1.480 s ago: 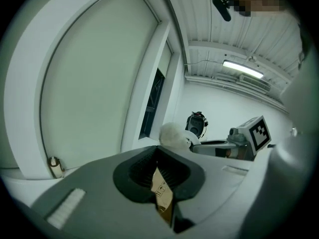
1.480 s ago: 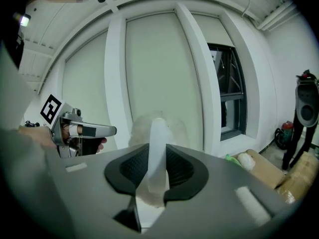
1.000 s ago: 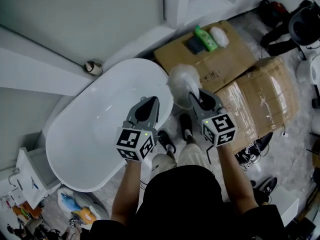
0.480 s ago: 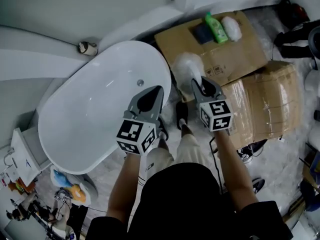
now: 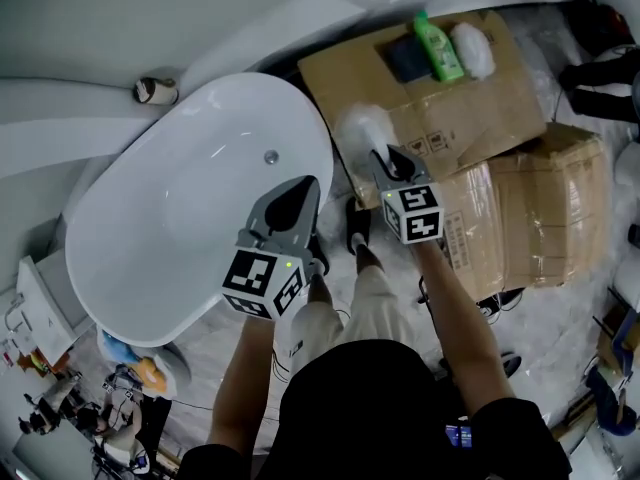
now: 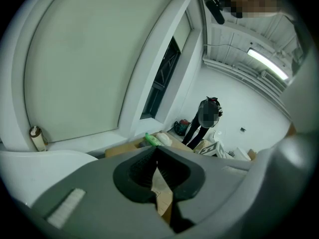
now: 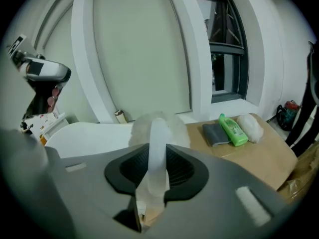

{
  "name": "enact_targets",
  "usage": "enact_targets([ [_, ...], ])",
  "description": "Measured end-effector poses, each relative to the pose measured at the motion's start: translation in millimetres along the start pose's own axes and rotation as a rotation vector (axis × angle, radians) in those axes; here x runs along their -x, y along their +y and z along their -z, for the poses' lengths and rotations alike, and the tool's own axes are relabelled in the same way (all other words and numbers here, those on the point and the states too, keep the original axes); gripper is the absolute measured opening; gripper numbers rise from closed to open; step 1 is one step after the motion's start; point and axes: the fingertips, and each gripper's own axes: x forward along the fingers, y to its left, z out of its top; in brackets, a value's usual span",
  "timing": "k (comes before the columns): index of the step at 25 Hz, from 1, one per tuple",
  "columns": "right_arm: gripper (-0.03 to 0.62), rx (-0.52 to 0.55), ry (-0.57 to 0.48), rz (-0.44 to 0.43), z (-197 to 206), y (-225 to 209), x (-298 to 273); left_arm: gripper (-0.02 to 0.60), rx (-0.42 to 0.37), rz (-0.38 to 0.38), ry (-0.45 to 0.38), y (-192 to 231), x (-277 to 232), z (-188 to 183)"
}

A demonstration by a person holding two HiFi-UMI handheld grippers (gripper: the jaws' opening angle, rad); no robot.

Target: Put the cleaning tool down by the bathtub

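The cleaning tool (image 5: 362, 133) is a white fluffy brush with a pale translucent handle (image 7: 156, 148). My right gripper (image 5: 392, 166) is shut on that handle and holds the brush head over the gap between the white bathtub (image 5: 180, 218) and a flat cardboard box (image 5: 440, 78). Its fluffy head (image 7: 172, 128) stands just past the jaws in the right gripper view. My left gripper (image 5: 296, 196) hangs over the tub's near rim, jaws closed with nothing between them (image 6: 155, 164).
A green bottle (image 5: 438, 46), a dark sponge (image 5: 407, 58) and a white puff (image 5: 472, 48) lie on the flat box. A taped carton (image 5: 530, 218) sits to the right. A paper roll (image 5: 153, 90) stands behind the tub. A person (image 6: 202, 121) stands far off.
The view has shifted: tub and boxes sit higher and further left in the picture. Both grippers keep their hold and spacing; the brush stays over the tub's right edge.
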Motion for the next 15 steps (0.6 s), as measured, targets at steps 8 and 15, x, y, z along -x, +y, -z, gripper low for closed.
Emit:
enact_targets([
  [8, 0.092, -0.031, 0.053, 0.023, 30.6, -24.8, -59.0, -0.002, -0.006, -0.02, 0.041, 24.7, -27.2, 14.0],
  [15, 0.094, -0.088, 0.087, 0.052, 47.0, -46.4, -100.4, -0.002, 0.016, -0.039, 0.068, 36.7, -35.4, 31.7],
])
